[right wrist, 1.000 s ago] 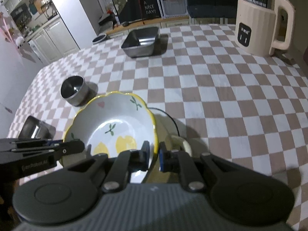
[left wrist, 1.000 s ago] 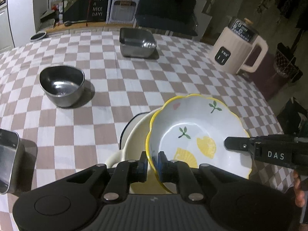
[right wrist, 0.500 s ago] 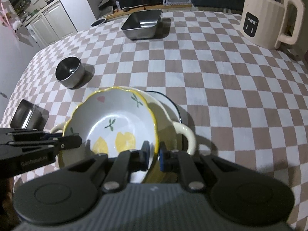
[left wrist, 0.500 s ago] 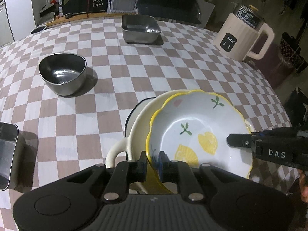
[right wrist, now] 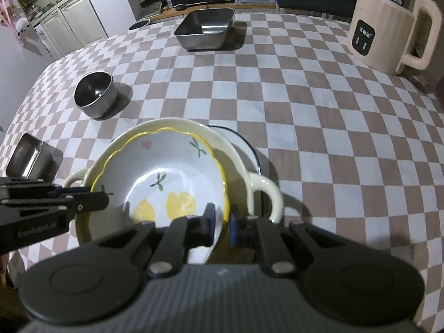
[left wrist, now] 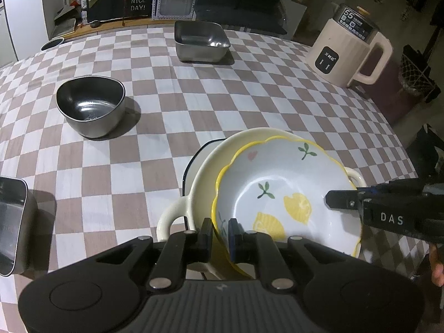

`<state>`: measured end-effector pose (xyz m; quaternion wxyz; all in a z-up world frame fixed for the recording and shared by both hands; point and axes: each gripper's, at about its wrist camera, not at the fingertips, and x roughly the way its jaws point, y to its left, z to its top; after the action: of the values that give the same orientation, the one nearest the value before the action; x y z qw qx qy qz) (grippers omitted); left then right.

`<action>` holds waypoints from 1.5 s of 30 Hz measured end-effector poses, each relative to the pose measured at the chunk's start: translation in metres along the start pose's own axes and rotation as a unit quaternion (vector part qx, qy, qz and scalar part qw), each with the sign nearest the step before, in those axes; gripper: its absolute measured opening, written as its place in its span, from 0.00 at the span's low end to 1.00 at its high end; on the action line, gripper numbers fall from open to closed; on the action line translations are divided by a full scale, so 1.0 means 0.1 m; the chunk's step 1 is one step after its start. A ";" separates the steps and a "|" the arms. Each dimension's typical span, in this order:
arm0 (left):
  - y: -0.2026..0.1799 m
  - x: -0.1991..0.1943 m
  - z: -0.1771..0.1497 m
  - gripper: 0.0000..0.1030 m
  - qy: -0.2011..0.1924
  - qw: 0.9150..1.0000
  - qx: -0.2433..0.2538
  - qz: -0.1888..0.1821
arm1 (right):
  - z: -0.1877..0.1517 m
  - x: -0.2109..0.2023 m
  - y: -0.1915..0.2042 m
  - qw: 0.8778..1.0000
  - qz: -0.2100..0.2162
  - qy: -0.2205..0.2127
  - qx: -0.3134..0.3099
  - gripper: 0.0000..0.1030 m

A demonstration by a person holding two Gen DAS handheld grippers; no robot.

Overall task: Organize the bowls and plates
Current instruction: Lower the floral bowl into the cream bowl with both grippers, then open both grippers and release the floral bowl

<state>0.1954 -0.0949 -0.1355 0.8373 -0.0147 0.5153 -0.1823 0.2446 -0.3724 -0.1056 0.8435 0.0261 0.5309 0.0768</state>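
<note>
Between the two pads of the left gripper [left wrist: 220, 234] sits the near rim of the lemon-print bowl [left wrist: 280, 191], pinched tight; the right gripper [right wrist: 222, 223] is clamped the same way on the opposite rim of that one bowl, so both hold it together. That bowl sits inside a cream two-handled bowl [right wrist: 194, 130], which in turn rests on a white plate with a dark rim [right wrist: 244, 147], all on the checked tablecloth [left wrist: 172, 105].

Counted out: two grippers, one lemon bowl, one cream bowl, one plate beneath. Farther off stand three steel vessels well apart from the stack: one round steel bowl [left wrist: 90, 105], one square steel pan [left wrist: 201, 41] at the far side, and one steel container [left wrist: 12, 224] at the left edge. One cream electric kettle [left wrist: 349, 47] stands at the far right.

From the left wrist camera the plate shows only as a dark-rimmed sliver left of the cream bowl, and the steel container is cut off by the frame; a fingertip [left wrist: 438, 266] shows behind the right gripper. From the right wrist camera the plate's rim curves out on the right, both handles of the cream bowl are plain, and white cabinets [right wrist: 63, 27] appear beyond the table.
</note>
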 end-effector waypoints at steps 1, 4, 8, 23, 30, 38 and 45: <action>0.00 -0.01 0.00 0.12 0.000 1.000 0.000 -0.001 | 0.00 0.00 0.00 1.000 0.001 -0.001 0.000 0.14; 0.01 -0.02 0.00 0.12 -0.001 1.000 0.000 -0.003 | 0.01 0.01 0.01 1.000 -0.002 0.000 -0.005 0.15; 0.03 -0.04 -0.02 0.12 -0.004 1.000 0.002 -0.008 | 0.01 0.05 0.02 1.000 -0.003 0.006 -0.012 0.23; 0.07 -0.11 -0.03 0.13 -0.012 1.000 0.005 -0.020 | 0.04 -0.11 -0.02 0.999 0.023 -0.032 -0.009 0.34; 0.08 -0.12 -0.03 0.13 -0.011 1.000 0.006 -0.020 | 0.00 -0.15 -0.06 0.999 0.016 -0.028 -0.006 0.40; 0.05 -0.16 -0.04 0.14 -0.010 1.000 0.010 -0.020 | -0.07 -0.26 -0.07 0.999 0.011 -0.031 -0.006 0.53; 0.02 -0.29 -0.05 0.48 -0.029 0.999 0.022 -0.029 | -0.09 -0.37 -0.09 0.999 0.006 -0.051 -0.002 0.81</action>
<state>0.1799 -0.0824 -0.1133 0.8464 -0.0169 0.4857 -0.2176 0.2216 -0.3870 -0.0774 0.8693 0.0316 0.4866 0.0810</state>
